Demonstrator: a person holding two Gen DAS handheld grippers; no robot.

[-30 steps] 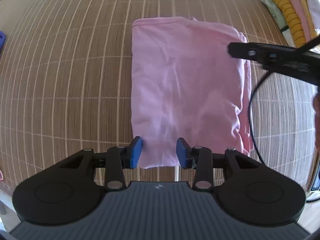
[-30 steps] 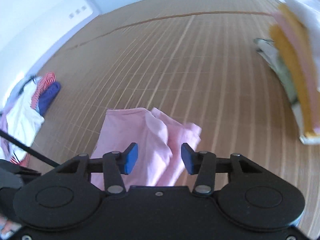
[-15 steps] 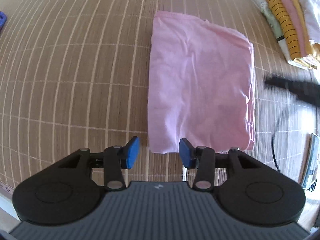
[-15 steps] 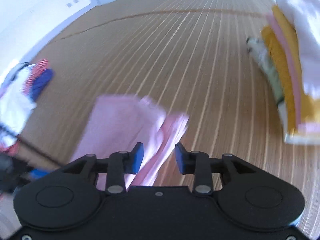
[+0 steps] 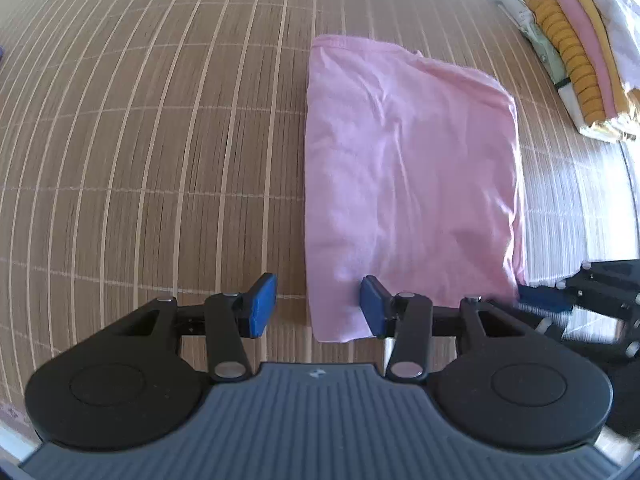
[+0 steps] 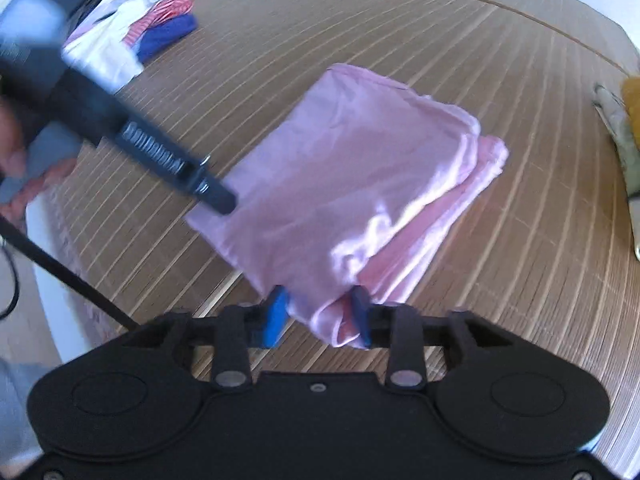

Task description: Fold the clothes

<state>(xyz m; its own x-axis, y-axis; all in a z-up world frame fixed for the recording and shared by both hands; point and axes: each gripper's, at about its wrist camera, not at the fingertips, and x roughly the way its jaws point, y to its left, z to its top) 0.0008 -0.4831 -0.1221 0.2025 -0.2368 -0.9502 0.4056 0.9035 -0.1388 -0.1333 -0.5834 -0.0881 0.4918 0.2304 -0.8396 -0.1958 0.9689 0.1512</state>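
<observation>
A brown bamboo mat (image 5: 160,140) with pale seams is covering the whole work surface. The folded pink garment (image 5: 408,176) is lying flat on it and serving as the landmark. Beyond its far right corner a stack of folded clothes (image 5: 576,40) is sitting; beyond its far left, a loose pile of laundry (image 6: 132,36) is waiting. The left gripper (image 5: 318,306) is hovering over the garment's near left corner, jaws opening, with only the corner's edge between them, unpressed. The right gripper (image 6: 318,318) is clamping together on the garment's near right corner, bunching the layers. No readable writing is showing; a small mark on the left gripper's body is too blurred to read.
</observation>
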